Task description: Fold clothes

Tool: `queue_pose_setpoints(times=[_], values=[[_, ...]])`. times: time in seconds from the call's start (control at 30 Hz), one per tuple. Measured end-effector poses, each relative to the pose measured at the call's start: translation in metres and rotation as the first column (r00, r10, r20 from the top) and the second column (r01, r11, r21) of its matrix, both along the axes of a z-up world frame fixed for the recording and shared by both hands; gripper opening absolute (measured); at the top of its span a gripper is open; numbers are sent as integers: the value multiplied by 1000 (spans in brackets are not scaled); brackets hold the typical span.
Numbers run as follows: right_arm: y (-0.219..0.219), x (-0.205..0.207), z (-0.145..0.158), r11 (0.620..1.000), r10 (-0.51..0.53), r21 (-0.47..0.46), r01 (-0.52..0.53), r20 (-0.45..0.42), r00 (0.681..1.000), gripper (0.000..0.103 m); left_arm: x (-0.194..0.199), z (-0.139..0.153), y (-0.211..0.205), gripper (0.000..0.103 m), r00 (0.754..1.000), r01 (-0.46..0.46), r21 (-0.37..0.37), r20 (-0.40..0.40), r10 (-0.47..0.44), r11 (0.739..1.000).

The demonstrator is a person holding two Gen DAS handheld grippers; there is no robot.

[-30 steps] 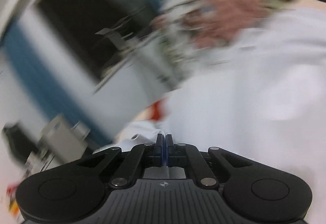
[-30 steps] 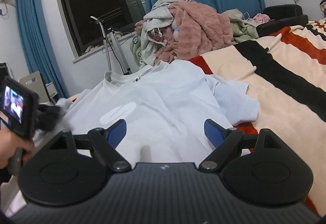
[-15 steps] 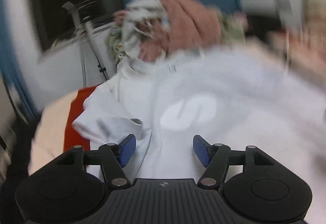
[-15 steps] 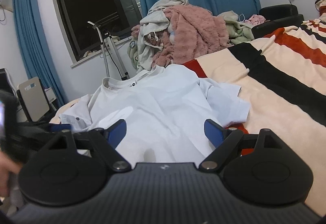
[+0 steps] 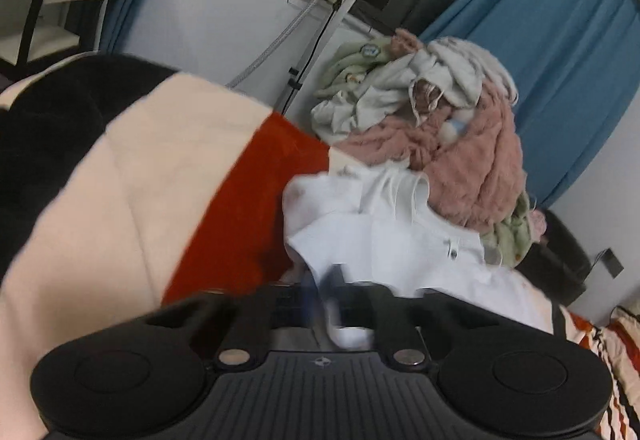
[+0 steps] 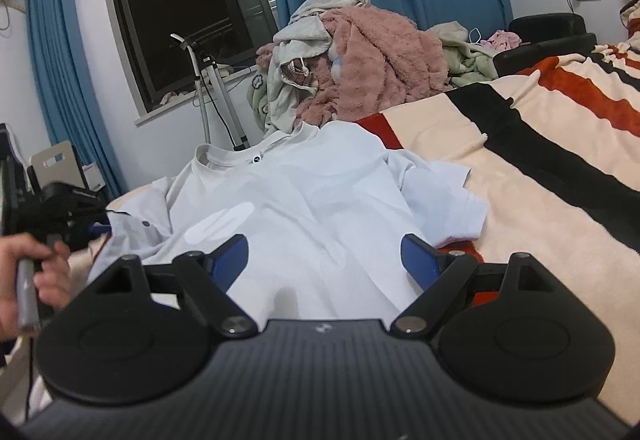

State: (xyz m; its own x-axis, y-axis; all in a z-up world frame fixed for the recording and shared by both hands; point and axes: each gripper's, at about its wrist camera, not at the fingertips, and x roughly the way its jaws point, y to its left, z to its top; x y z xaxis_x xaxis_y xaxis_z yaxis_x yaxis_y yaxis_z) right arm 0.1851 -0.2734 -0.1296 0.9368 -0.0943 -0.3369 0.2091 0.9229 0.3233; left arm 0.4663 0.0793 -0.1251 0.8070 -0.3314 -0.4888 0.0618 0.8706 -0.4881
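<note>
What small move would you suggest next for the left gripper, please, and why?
Probably carry the pinched sleeve across onto the shirt's chest. The left gripper looks shut on white cloth at the edge of the shirt, which lies flat, collar away, on the blanket; the sleeve on that side is bunched. The right gripper hovers open over the hem.

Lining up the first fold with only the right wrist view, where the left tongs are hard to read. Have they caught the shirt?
Observer: Yes. The left tongs are shut, with white cloth from the shirt pinched between them.
Operator: What lies on the far side of the shirt there?
Observer: The blanket. A red stripe runs right beside the shirt, then a cream band, then black.
</note>
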Motion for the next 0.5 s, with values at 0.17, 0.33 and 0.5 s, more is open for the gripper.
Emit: queue_pose_setpoints(times=[0.17, 0.33, 0.5], values=[[2, 1, -1, 1000, -1, -14, 0, -9, 1000, 85, 29, 39, 49, 4, 995, -87, 65, 48, 84, 994], [6, 8, -3, 998, 4, -59, -6, -22, 1000, 85, 83, 83, 105, 4, 966, -254, 358, 52, 252, 899], [8, 17, -7, 996, -3, -86, -1, -44, 999, 85, 118, 60, 152, 14, 937, -303, 427, -29, 347, 852]])
